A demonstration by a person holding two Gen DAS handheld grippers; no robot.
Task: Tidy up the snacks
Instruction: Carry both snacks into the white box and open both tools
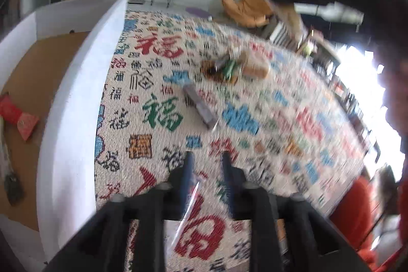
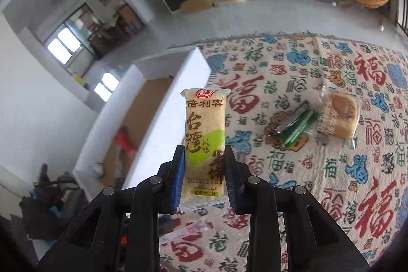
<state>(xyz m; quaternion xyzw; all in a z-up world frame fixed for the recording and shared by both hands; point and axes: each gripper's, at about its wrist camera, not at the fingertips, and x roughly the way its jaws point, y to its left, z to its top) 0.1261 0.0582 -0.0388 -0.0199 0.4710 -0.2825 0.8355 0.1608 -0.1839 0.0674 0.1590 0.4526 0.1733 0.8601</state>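
My right gripper is closed on a yellow rice cracker packet, which stands upright between the pads above the patterned rug. My left gripper is partly open; a clear wrapper edge lies near its left finger, and I cannot tell if it touches. Further on the rug lies a grey packet. Beyond it, green sticks and a round cake lie close together. The white box, left of the rug, holds red packets.
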